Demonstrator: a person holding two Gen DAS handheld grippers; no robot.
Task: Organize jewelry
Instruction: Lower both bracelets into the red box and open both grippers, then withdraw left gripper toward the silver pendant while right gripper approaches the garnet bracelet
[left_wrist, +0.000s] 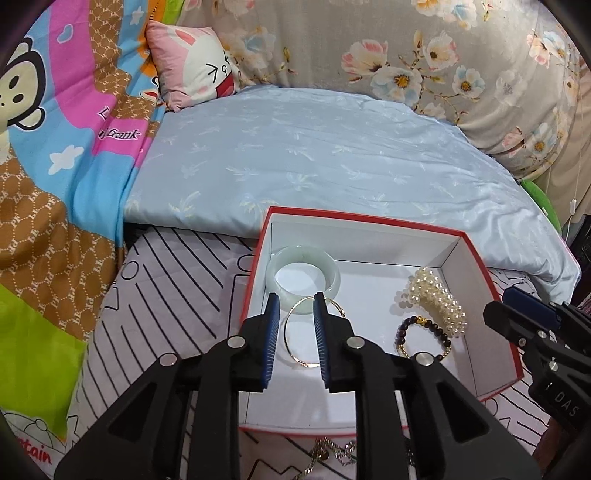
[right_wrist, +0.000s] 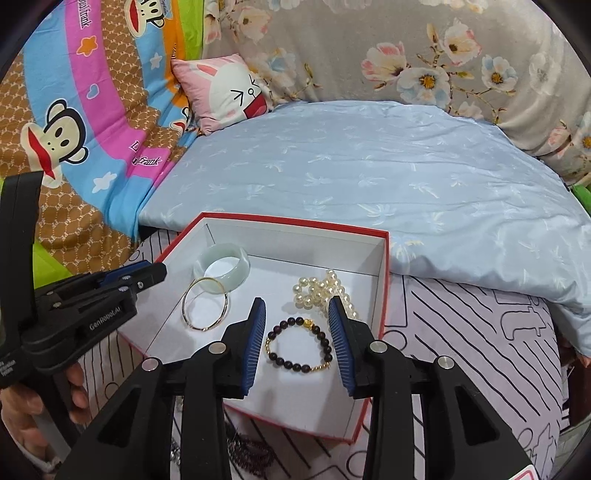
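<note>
Two parted jaws, gold bangle (left_wrist: 301, 334) and beaded bracelet (right_wrist: 300, 345) loose between them.

A home bedroom, bed with pale blue quilt (left_wrist: 332, 158), floral duvet (left_wrist: 443, 55), cartoon bunny pillow (left_wrist: 195, 70)

On the left gripper (right_wrist: 147, 275), seen at the left of the right wrist view, white lettering on its black body reads "GenRobot.AI". In the left wrist view, the right gripper (left_wrist: 517, 306) at the near right carries the letters "DAS". The cartoon monkey quilt (right_wrist: 110, 122) at the far left bears cursive script ending in "frank", and its brown bands repeat a small "PF" monogram.
</note>
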